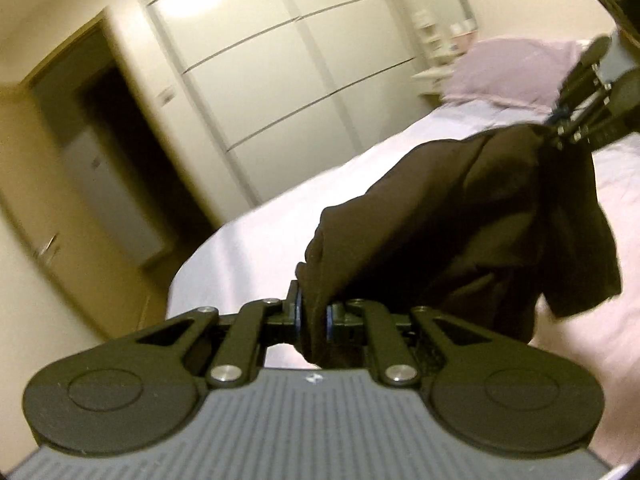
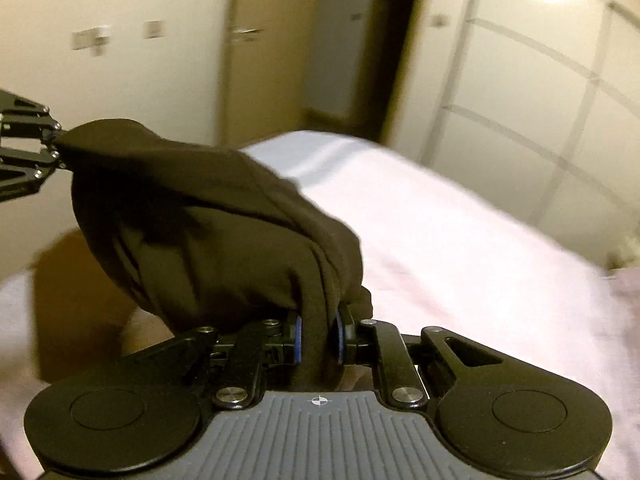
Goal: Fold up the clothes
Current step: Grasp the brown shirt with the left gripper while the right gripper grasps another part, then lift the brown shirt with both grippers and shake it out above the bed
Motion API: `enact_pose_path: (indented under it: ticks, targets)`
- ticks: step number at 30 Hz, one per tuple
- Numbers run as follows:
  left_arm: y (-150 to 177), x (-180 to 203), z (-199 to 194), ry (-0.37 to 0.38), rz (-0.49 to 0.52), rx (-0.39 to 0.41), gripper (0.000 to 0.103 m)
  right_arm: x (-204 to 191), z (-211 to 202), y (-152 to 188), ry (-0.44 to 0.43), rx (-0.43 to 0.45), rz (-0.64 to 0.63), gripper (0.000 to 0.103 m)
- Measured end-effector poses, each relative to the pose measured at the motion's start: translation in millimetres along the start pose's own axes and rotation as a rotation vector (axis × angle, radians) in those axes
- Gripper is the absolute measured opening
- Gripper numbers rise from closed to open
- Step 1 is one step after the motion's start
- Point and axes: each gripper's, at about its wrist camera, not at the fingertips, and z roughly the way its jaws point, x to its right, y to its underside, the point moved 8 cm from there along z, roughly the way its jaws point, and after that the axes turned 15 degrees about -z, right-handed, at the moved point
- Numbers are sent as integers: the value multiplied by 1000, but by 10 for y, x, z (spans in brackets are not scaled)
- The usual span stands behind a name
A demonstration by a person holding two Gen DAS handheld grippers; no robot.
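Observation:
A dark brown garment (image 1: 460, 216) hangs stretched between my two grippers above a bed with a pale pink sheet (image 1: 248, 248). My left gripper (image 1: 314, 318) is shut on one bunched edge of it. My right gripper (image 2: 318, 334) is shut on the other bunched edge of the garment (image 2: 208, 232). In the left wrist view the right gripper (image 1: 560, 136) shows at the upper right, pinching the cloth. In the right wrist view the left gripper (image 2: 54, 146) shows at the left, pinching the cloth. The garment's lower part sags toward the sheet (image 2: 460, 248).
A pink pillow (image 1: 512, 72) lies at the head of the bed. White wardrobe doors (image 1: 260, 60) stand beyond the bed's far side. A dark open doorway (image 2: 360, 48) and a wooden door (image 1: 52, 184) are past the foot of the bed.

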Motion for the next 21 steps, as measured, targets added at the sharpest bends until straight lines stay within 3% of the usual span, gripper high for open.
enact_pose_path:
  ticks: [4, 7, 9, 12, 14, 16, 18, 21]
  targets:
    - [-500, 1086, 312, 77, 64, 53, 9, 885, -588, 515, 191, 13, -102, 14]
    - [-538, 1899, 451, 160, 127, 38, 9, 1162, -882, 1150, 212, -43, -167, 16]
    - [-244, 2354, 555, 247, 168, -50, 9, 1125, -1005, 1688, 140, -118, -162, 17]
    - [572, 2962, 609, 362, 256, -276, 11, 746, -1072, 2670, -57, -289, -72, 18]
    - [1178, 3284, 557, 418, 328, -440, 14, 624, -1056, 2981, -111, -358, -3, 22]
    - [1602, 3470, 509, 447, 360, -557, 15, 499, -1047, 3285, -166, -428, 65, 25]
    - [1834, 3520, 484, 455, 353, -613, 16, 372, -1042, 3584, -220, -497, 134, 30]
    - [1981, 3469, 375, 461, 242, -626, 24, 180, -1045, 4020, -302, -600, 238, 42]
